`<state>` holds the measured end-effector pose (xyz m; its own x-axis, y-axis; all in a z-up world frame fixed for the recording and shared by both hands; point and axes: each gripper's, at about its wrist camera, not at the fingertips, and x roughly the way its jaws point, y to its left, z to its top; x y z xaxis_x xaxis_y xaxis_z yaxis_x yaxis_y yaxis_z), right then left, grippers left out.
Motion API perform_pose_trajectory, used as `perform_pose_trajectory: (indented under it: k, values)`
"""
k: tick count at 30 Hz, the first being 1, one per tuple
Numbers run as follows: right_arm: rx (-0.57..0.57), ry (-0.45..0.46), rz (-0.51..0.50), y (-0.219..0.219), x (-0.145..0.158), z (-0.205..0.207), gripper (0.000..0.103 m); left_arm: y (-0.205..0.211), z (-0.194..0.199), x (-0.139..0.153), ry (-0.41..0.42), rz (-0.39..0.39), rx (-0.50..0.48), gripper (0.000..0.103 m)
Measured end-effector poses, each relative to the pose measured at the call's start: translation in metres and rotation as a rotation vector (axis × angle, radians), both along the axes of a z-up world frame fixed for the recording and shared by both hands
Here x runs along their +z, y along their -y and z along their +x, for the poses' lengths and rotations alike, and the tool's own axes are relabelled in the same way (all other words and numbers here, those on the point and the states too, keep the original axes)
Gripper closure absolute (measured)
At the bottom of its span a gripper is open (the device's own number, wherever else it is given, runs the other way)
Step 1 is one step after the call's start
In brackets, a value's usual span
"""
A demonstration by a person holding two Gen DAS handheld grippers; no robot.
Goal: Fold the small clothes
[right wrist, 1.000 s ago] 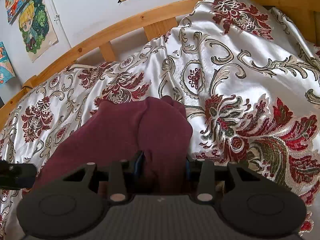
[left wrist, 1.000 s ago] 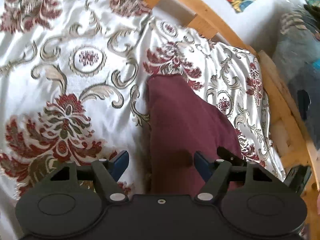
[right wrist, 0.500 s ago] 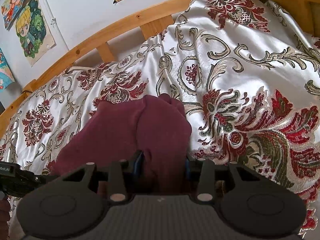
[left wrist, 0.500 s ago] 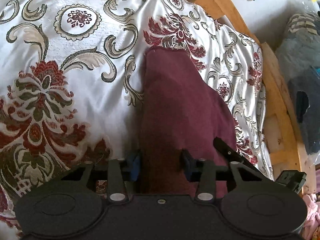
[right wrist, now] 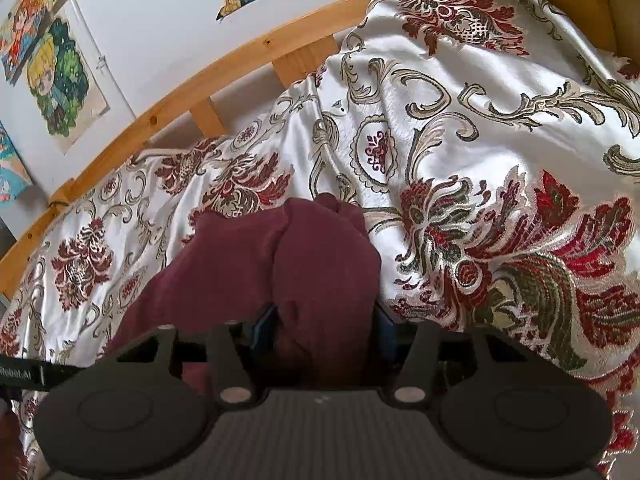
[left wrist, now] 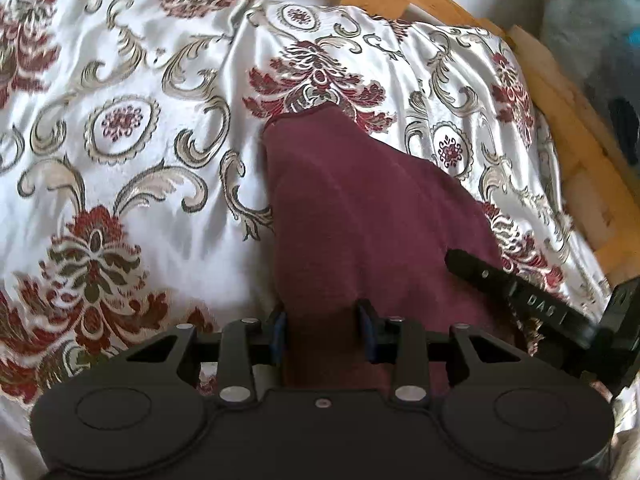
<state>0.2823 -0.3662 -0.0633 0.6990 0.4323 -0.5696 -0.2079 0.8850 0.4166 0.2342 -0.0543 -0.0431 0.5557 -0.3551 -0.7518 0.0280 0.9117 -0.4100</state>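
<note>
— Where is the maroon garment [left wrist: 360, 216] found?
— It is laid on the patterned bedspread [left wrist: 120, 168], near the wooden bed rail [right wrist: 168, 108].
— And the grippers?
— The garment's near edge is being pinched by the left gripper [left wrist: 323, 330], its jaws closing; cloth is being released by the right gripper [right wrist: 324, 332], its jaws opening.

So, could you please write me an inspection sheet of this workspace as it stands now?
Surface: white bedspread with dark red flowers and beige scrolls, creased, spread over a bed.
Job's things: one maroon garment lying on the bedspread, bunched at the right tool's end.
Clutter: nothing seen on the bedspread.
Grippers: left tool closing, maroon cloth between its pads; right tool opening, cloth between its pads.
Cables: nothing seen.
Surroundings: wooden bed frame with slats, white wall, cartoon pictures on it; a bluish-grey bundle beyond the frame, too blurred to name.
</note>
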Motion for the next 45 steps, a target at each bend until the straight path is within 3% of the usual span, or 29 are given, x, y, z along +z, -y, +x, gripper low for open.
perform_pose_trajectory:
  k: [2,7,13,15,17,18,23,25,31,35,40,45]
  values:
    - [0.0,0.004,0.004,0.0,0.0,0.0,0.031,0.002,-0.001,0.001,-0.002,0.013,0.001,0.065]
    - [0.02,0.028,-0.07,-0.011,0.003,-0.004,0.024,0.005,0.001,0.003,-0.017,0.023,0.008,0.065]
    - [0.024,0.035,-0.103,-0.017,0.003,-0.006,0.024,0.006,0.001,0.003,-0.017,0.033,0.01,0.065]
    - [0.026,0.037,-0.115,-0.018,0.003,-0.006,0.028,0.006,0.001,0.003,-0.017,0.033,0.009,0.065]
    - [0.032,0.041,-0.119,-0.02,0.003,-0.007,0.046,0.006,0.001,0.003,-0.012,0.034,0.006,0.065]
    - [0.029,0.044,-0.124,-0.021,0.004,-0.008,0.047,0.007,0.001,0.004,-0.009,0.037,0.004,0.066]
    - [0.021,0.092,-0.143,-0.023,0.01,-0.015,0.071,0.011,-0.003,0.014,0.03,0.052,-0.008,0.07]
    - [0.023,0.13,-0.16,-0.025,0.015,-0.02,0.075,0.014,-0.005,0.021,0.052,0.074,-0.022,0.071]
    - [0.053,0.26,-0.186,-0.044,0.035,-0.037,0.078,0.017,-0.016,0.046,0.139,0.162,-0.066,0.071]
    - [0.089,0.38,-0.221,-0.076,0.054,-0.04,0.078,0.003,-0.024,0.064,0.235,0.245,-0.044,0.071]
    - [0.178,0.479,-0.244,-0.133,0.073,-0.008,0.078,-0.038,-0.008,0.081,0.31,0.32,0.035,0.071]
    - [0.218,0.477,-0.229,-0.181,0.077,0.041,0.078,-0.084,0.019,0.08,0.356,0.338,0.11,0.071]
